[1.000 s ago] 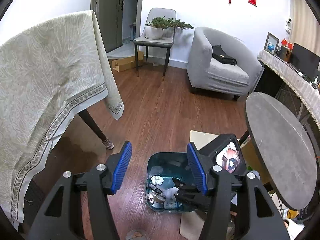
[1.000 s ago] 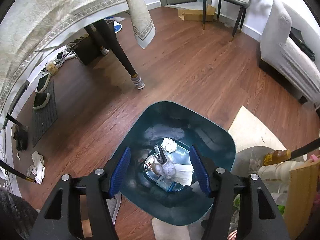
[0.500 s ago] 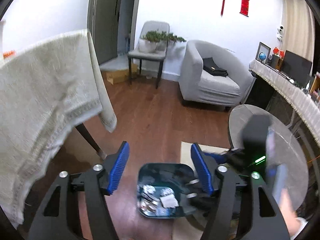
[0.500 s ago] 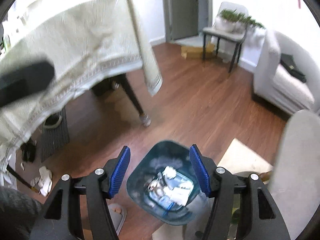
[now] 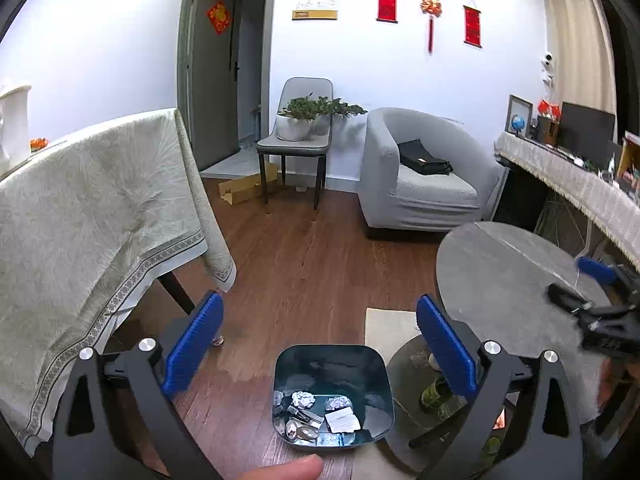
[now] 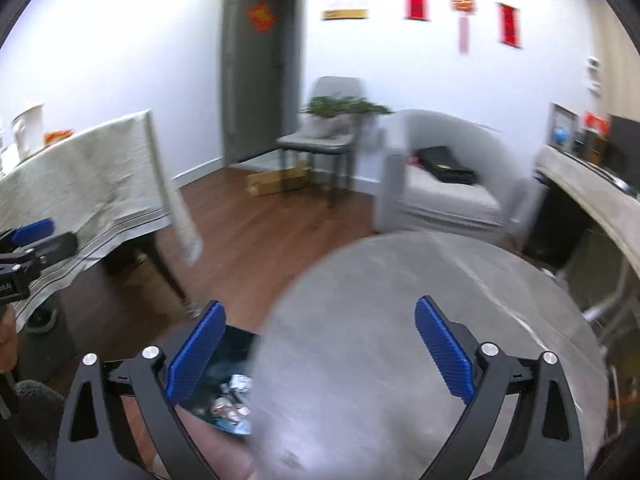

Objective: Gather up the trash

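The left hand-held gripper [image 5: 318,344] has just been opening and now stands spread wide with nothing between its blue pads [image 5: 195,344]; the right hand-held gripper [image 6: 316,350] has likewise just been opening and is equally spread and empty. From the left wrist view, the dark teal bin [image 5: 333,394] sits on the wooden floor [image 5: 316,264] below and ahead of the left hand-held gripper, framed in the gap between its fingers but well apart from them. The trash [image 5: 320,416] lies inside the bin at its bottom: crumpled paper balls, a flat white slip and some shiny wrappers. The bin stands just beside the round grey counter [image 5: 508,272], near a pale mat [image 5: 386,326], with a cloth-covered counter [image 5: 88,216] off to the left. In the blurred right wrist view, the round grey counter [image 6: 420,320] fills the space under the right hand-held gripper, and only a corner of the bin [image 6: 228,384] shows by the left finger, partly hidden behind the counter's edge, with some trash visible inside. The right hand-held gripper [image 5: 592,300] appears at the right edge of the left view, over the round counter.
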